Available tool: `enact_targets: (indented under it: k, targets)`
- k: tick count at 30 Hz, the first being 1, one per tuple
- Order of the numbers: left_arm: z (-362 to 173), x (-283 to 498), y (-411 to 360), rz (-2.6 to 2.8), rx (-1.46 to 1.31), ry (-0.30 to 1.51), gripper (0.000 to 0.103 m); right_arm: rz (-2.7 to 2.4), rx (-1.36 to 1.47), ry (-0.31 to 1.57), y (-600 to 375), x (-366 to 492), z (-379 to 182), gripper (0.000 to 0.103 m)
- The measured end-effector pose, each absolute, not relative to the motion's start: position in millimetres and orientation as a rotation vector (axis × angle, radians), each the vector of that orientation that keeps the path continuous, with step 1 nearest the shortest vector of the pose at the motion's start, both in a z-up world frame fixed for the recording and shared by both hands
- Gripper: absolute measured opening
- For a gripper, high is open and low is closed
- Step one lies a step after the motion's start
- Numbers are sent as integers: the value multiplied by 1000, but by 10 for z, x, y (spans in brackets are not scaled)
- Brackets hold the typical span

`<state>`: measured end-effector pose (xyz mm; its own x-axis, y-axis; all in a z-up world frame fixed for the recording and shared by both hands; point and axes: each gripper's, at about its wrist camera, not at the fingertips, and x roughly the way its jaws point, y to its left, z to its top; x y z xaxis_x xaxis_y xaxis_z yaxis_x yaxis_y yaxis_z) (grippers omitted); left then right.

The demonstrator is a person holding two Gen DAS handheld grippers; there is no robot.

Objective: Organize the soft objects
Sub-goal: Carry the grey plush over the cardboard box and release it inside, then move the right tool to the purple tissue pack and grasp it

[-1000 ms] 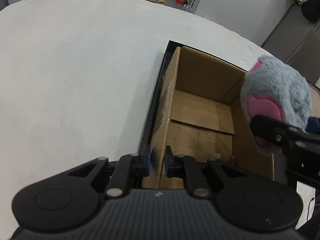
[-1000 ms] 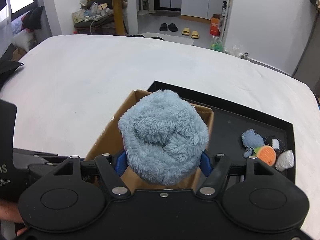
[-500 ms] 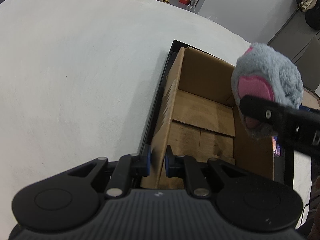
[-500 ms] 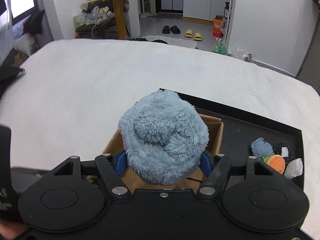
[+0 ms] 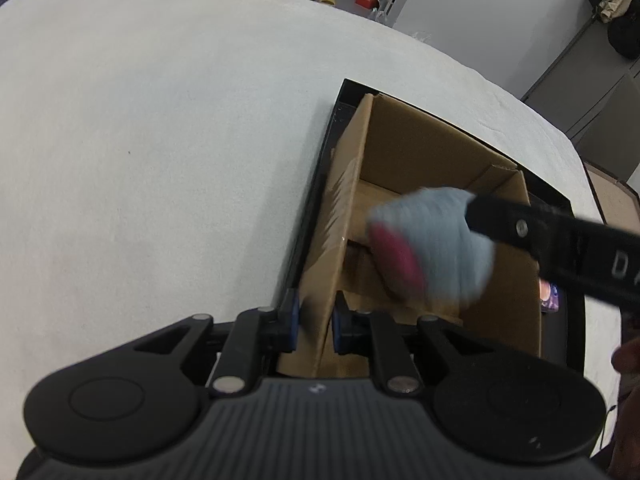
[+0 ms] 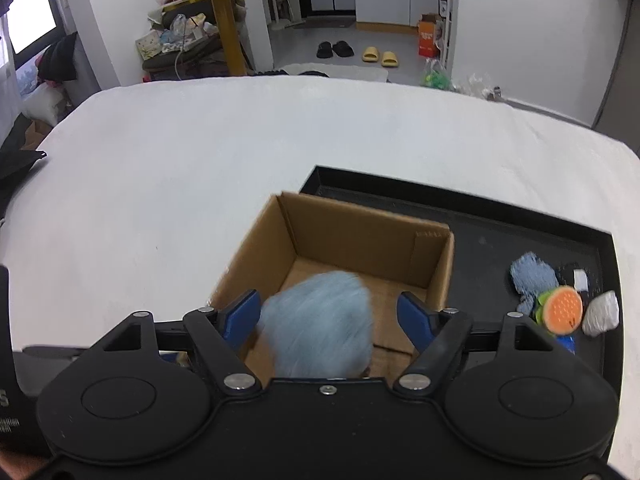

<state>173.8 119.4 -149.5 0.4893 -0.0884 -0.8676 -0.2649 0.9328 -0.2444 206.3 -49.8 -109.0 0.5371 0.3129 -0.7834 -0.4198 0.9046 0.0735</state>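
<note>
From my left wrist camera, the left gripper point(image 5: 313, 322) was closed on the near wall of the cardboard box point(image 5: 420, 152), one blue pad on each side of the wall. The box stood in the left part of a black tray point(image 6: 520, 216) on the white table point(image 5: 160, 140).

The jaws of my right gripper point(image 6: 328, 314) had just been opening, and the blue pads point(image 6: 412, 316) stood clear of the blue plush toy point(image 6: 320, 324); I saw a gap on both sides. The toy was blurred and lay inside the opening of the box, at about 6 o'clock of it in the right wrist view. In the left view its pink patch point(image 5: 394, 258) showed, with the right gripper's finger at 3 o'clock from it.

At 3 o'clock from the box, well apart, a small pile of soft toys point(image 6: 560, 304) lay on the tray: one blue, one orange and round, one white
</note>
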Motion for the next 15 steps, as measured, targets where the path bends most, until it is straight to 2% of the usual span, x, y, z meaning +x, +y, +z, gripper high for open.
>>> enact_targets:
  k: [15]
  targets:
    - [-1483,1794,1049,108,-313,1079,14,387,-71,924,-971,1907,-1062,75]
